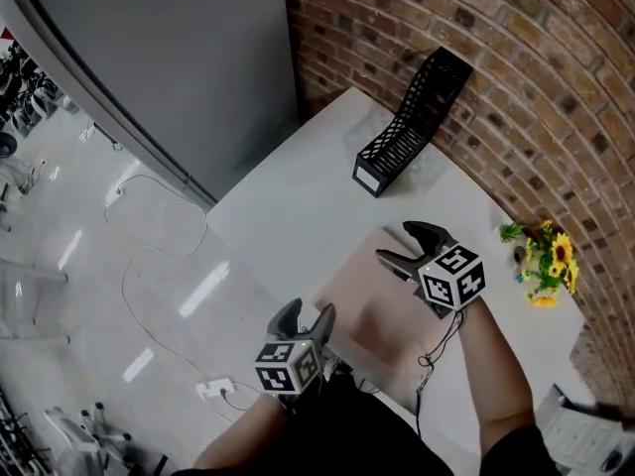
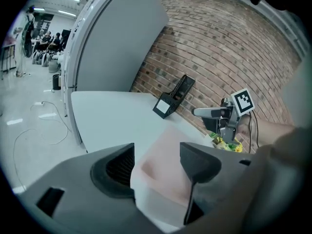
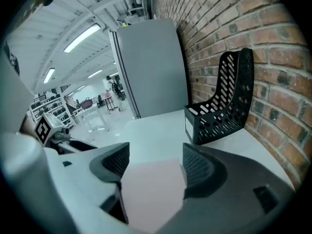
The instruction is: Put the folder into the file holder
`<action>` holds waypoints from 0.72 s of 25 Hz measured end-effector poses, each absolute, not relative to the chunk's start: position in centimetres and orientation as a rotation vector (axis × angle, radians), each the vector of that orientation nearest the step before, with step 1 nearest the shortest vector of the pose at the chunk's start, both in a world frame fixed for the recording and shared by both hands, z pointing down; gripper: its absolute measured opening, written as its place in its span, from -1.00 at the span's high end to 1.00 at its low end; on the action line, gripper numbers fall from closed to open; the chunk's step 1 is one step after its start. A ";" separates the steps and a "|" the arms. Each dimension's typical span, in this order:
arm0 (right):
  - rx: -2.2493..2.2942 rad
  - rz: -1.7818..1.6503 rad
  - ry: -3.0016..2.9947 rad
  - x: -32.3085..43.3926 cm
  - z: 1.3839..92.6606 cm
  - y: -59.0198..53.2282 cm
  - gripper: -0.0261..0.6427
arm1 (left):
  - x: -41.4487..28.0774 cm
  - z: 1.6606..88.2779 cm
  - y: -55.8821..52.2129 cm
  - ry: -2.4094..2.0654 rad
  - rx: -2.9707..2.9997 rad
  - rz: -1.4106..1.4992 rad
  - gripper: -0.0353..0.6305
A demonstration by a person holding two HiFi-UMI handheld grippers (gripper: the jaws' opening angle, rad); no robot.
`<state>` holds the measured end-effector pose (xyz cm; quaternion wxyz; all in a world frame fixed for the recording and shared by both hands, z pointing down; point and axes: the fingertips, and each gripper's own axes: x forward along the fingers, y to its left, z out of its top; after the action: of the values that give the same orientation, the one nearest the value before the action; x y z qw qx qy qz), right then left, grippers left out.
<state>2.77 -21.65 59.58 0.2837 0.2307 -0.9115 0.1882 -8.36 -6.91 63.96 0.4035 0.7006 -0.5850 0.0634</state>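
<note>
Now we are hovering the left hand-held gripper [image 1: 306, 315] and right hand-held gripper [image 1: 394, 243], both spread, over the flat folder [image 1: 372, 305], presumably for an even lift.

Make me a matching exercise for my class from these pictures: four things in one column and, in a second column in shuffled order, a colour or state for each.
Things
1. folder
2. file holder
3. flowers
4. left gripper

Colour or state
A. black
B. jaws open
C. pink, lying flat
D. yellow

Pairs: 1-C, 2-A, 3-D, 4-B
</note>
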 end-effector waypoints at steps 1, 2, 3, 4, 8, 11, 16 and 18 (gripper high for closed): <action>0.606 0.514 -2.420 2.7 60.4 -21.8 -0.12 | -8.4 64.5 -6.8 -1.473 1.751 0.158 0.06; 0.594 0.521 -2.401 2.7 61.2 -21.9 -0.13 | -8.4 65.0 -6.6 -1.468 1.733 0.156 0.06; 0.580 0.527 -2.382 2.6 61.9 -22.0 -0.14 | -8.4 65.5 -6.5 -1.462 1.716 0.154 0.06; 0.565 0.531 -2.364 2.5 62.6 -22.1 -0.15 | -8.4 66.0 -6.4 -1.456 1.699 0.153 0.05; 0.511 0.571 -2.308 1.9 64.9 -22.6 -0.20 | -8.4 67.8 -5.7 -1.424 1.620 0.132 0.05; 0.476 0.623 -2.283 1.1 66.2 -22.8 -0.24 | -8.4 68.7 -5.4 -1.406 1.583 0.120 0.05; 0.448 0.638 -2.231 0.6 68.0 -23.1 -0.31 | -8.1 69.8 -5.5 -1.371 1.552 0.108 0.05; 0.431 0.652 -2.215 0.4 68.5 -23.1 -0.33 | -8.0 70.2 -5.6 -1.352 1.536 0.096 0.05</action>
<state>0.44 -23.14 68.52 0.3860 0.1694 -0.8699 0.2560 -7.99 -5.60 70.19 0.5196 0.6406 -0.5639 0.0402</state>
